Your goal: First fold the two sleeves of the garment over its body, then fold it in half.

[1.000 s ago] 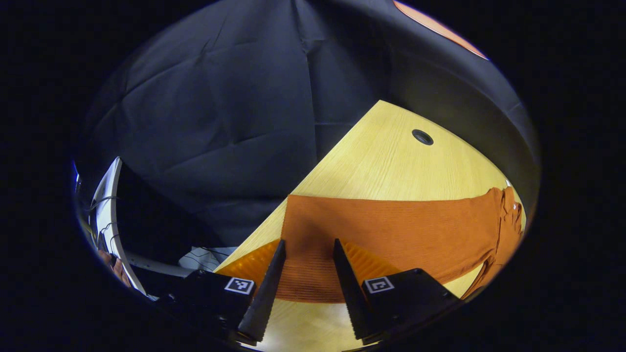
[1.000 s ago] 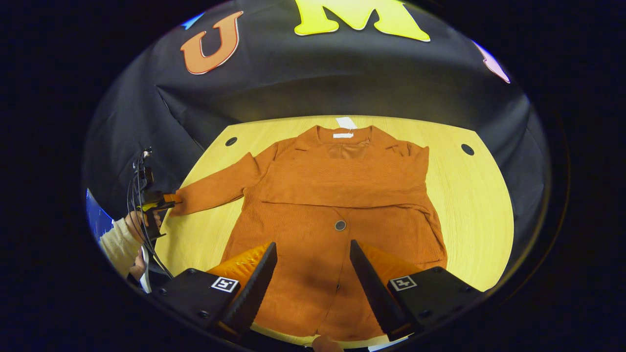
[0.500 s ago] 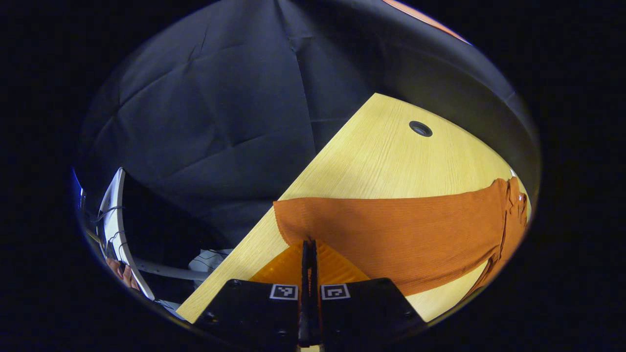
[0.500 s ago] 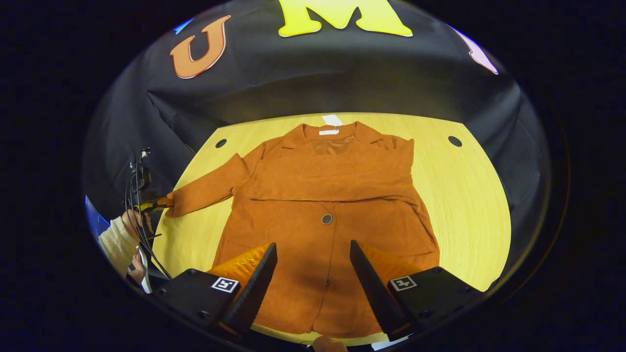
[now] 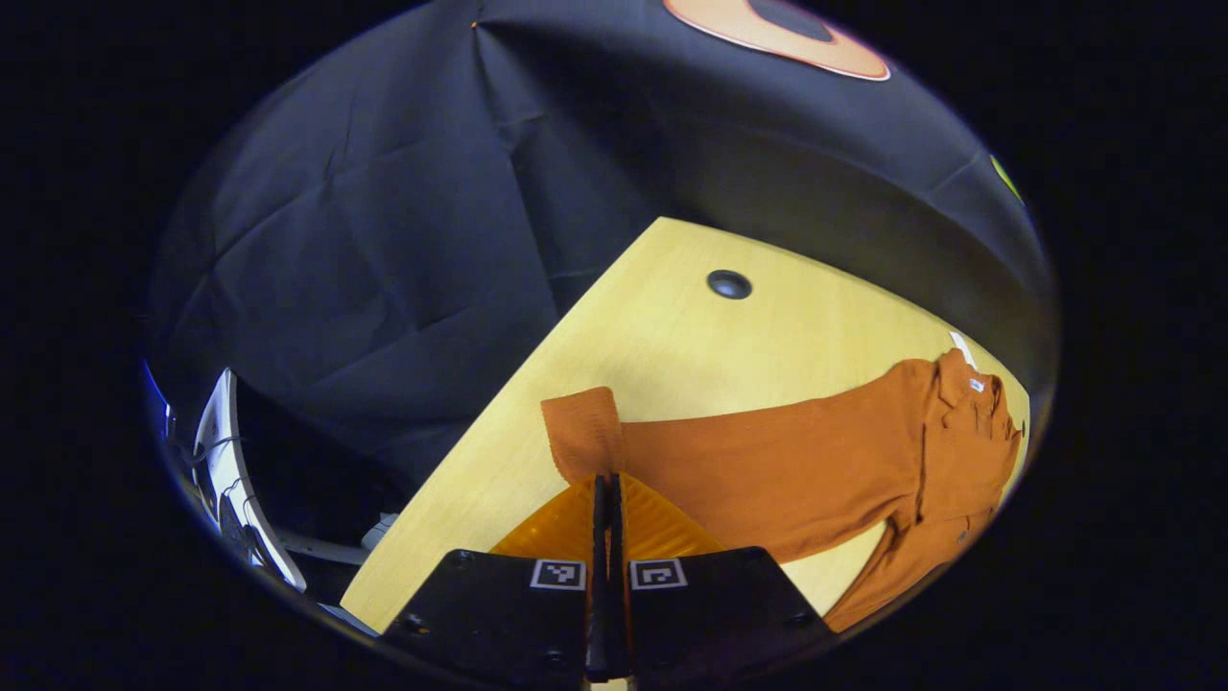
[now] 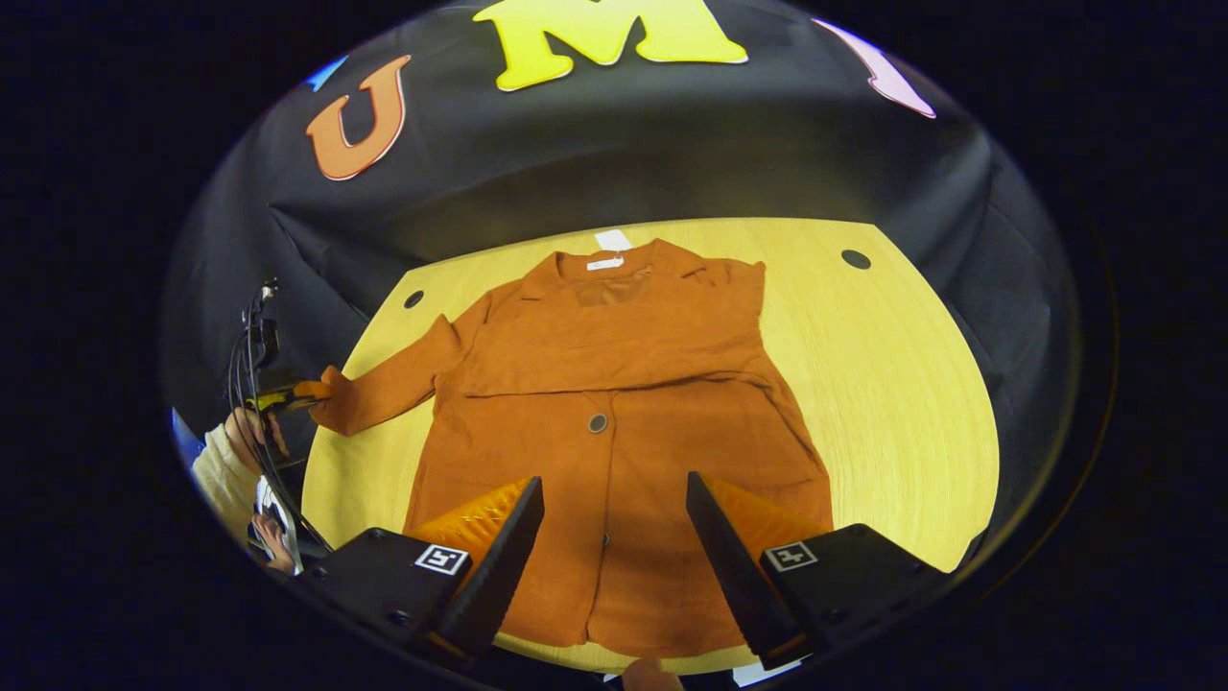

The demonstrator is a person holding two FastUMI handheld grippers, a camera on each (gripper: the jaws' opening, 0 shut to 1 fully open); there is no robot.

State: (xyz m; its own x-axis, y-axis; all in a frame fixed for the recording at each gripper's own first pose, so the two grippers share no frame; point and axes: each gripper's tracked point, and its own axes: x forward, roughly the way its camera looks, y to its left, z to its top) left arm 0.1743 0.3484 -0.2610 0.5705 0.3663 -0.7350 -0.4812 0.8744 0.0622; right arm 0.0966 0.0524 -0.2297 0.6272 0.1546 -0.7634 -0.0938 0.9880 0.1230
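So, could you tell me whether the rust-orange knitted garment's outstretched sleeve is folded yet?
Not yet: the sleeve lies beside the body, cuff pinched by the left gripper.

Each claw has two tapering wedge fingers on black angular housings, and every housing carries a small square black-and-white marker tag. Ribbed panels line the fingers' inner faces. The left claw (image 6: 288, 395) trails dark looping cables, held by a hand (image 6: 245, 427) wearing a cream knit sleeve (image 6: 219, 475).

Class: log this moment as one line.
left claw: shut on sleeve cuff | right claw: open above orange coat | other sleeve folded
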